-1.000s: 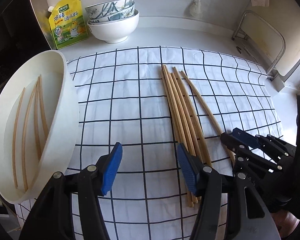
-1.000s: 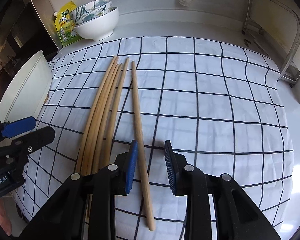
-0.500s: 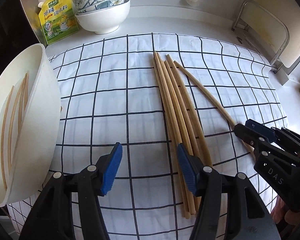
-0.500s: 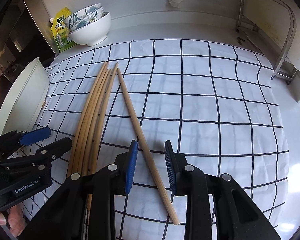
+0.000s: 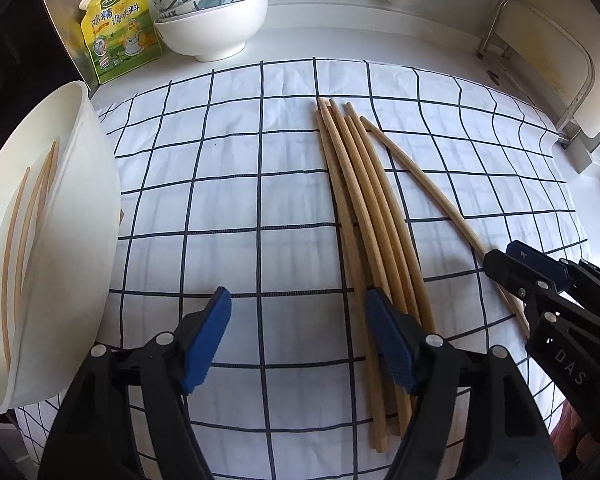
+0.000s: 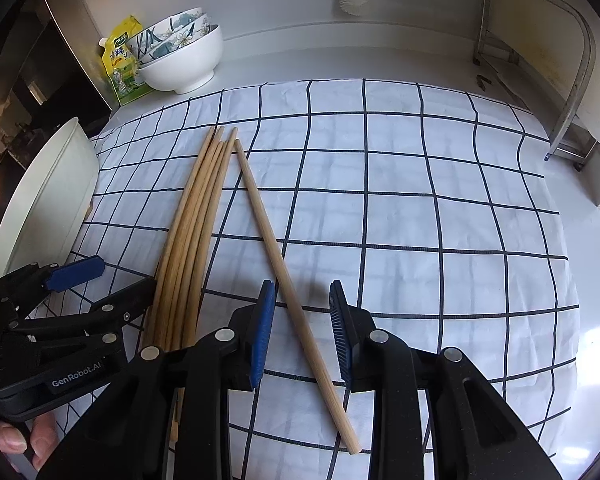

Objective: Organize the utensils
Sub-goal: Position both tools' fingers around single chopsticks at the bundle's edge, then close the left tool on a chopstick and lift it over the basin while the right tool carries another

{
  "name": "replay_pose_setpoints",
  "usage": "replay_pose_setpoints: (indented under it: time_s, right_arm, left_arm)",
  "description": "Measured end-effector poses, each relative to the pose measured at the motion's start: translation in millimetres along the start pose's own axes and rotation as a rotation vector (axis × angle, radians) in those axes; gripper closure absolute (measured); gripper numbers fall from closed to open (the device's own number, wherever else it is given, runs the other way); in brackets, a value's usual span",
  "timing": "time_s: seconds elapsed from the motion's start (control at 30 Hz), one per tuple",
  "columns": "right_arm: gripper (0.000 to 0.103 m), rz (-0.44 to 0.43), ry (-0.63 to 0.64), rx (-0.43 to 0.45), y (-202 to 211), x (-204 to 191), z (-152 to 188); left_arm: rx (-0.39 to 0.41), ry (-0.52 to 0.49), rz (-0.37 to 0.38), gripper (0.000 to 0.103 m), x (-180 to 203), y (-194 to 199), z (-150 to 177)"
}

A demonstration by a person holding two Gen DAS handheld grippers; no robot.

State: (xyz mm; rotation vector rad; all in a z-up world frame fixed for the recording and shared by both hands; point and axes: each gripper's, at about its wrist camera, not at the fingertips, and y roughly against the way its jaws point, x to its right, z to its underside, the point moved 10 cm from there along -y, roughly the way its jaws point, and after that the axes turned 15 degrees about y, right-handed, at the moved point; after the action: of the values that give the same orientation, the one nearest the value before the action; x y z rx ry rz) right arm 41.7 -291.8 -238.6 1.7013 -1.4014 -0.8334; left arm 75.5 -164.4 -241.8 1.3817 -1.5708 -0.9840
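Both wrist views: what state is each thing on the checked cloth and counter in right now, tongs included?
Bundle of wooden chopsticks: flat on the cloth, packed together.
Single wooden chopstick: lying apart, angled, between the right tongs' pads, not pinched.
Left tongs: opening, nothing between them.
Right tongs: open, straddling the single chopstick.
White oval tray: tilted, several chopsticks inside.
Stacked ceramic bowls: upright, nested.
Yellow seasoning pouch: standing against the wall.

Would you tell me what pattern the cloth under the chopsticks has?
The cloth is white with a grid of thin dark lines, clearest in the right wrist view.
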Motion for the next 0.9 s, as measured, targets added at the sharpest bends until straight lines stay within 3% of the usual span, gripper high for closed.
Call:
replay_pose_setpoints:
  time_s: [0.13, 0.3, 0.53, 0.83, 0.9]
  right_arm:
    - [0.076, 0.0, 0.001, 0.0, 0.1, 0.1, -0.5]
    - [0.076, -0.002, 0.005, -0.002, -0.7, -0.5, -0.2]
    - [0.073, -0.008, 0.035, -0.015, -3.8, -4.5, -1.1]
    - [0.072, 0.047, 0.108, -0.015, -13.8, -8.3, -13.3]
    - [0.072, 0.075, 0.145, -0.015, -15.9, -10.6, -15.3]
  left_arm:
    - [0.001, -0.003, -0.017, 0.033, 0.4, -4.4, -0.3]
    - [0.017, 0.003, -0.026, 0.047, -7.5, -0.3, 0.2]
    - [0.005, 0.02, -0.044, 0.046, -28.0, 5.1, 9.7]
    - [0.044, 0.007, -0.053, 0.043, -16.0, -4.6, -11.9]
    - [0.043, 0.005, -0.036, 0.053, -12.3, -4.1, -10.9]
